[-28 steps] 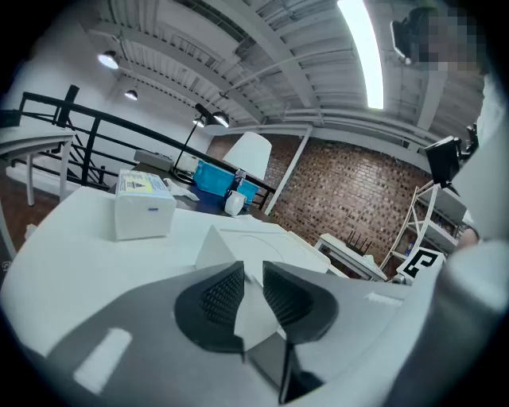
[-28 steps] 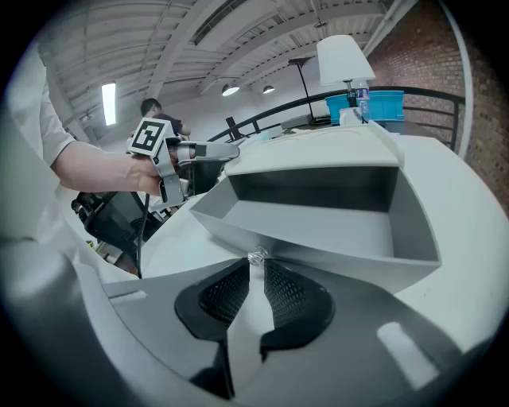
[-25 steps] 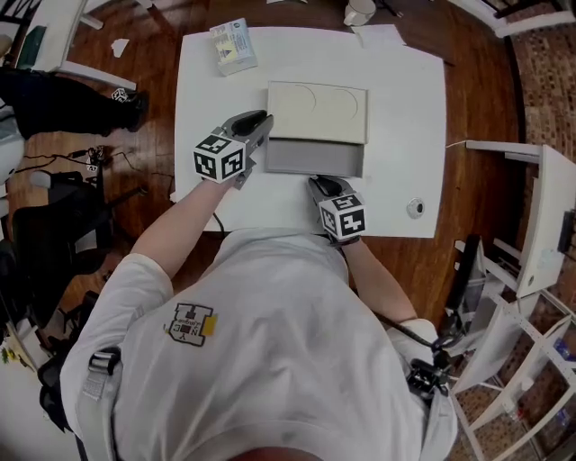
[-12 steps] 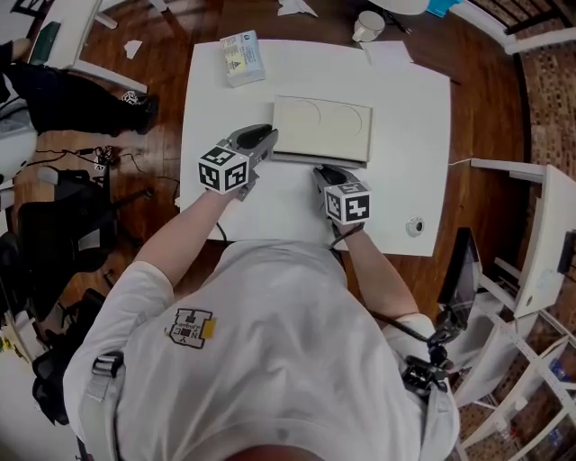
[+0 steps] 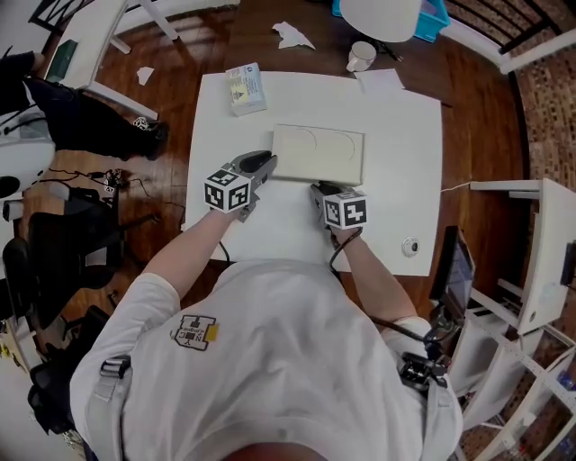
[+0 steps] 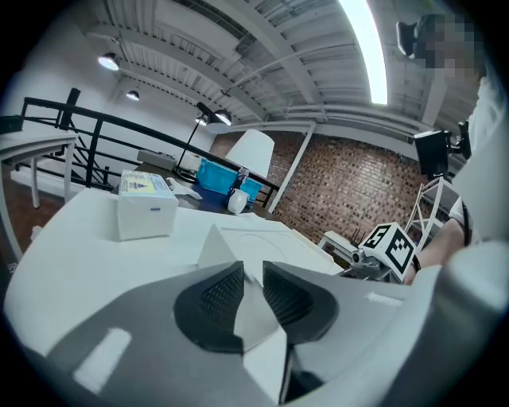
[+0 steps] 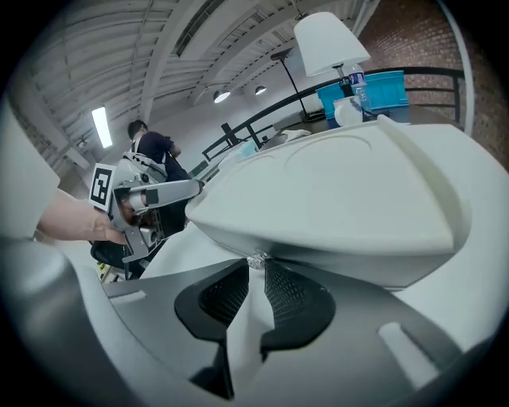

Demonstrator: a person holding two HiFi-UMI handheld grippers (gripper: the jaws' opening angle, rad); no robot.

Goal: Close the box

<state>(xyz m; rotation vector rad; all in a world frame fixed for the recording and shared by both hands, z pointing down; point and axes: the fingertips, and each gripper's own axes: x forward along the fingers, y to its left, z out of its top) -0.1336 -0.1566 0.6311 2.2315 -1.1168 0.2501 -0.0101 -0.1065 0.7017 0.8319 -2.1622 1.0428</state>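
Head view: box sits mid-frame on worktop, lid down. L claw & R claw both pressed together, tips by its near edge. Risk: unlatched lid may spring up once released.

Head view overhead; 2 close gripper views apparently share box

box: plain cream-white
table: white
left gripper: grey, dark grey mesh-textured jaws, black-and-white square markers on its cube
right gripper: same greys, same marker pattern
carton: white, yellow label
mug: white
bin: blue
floor: reddish-brown wood planks
brick wall: red-brown
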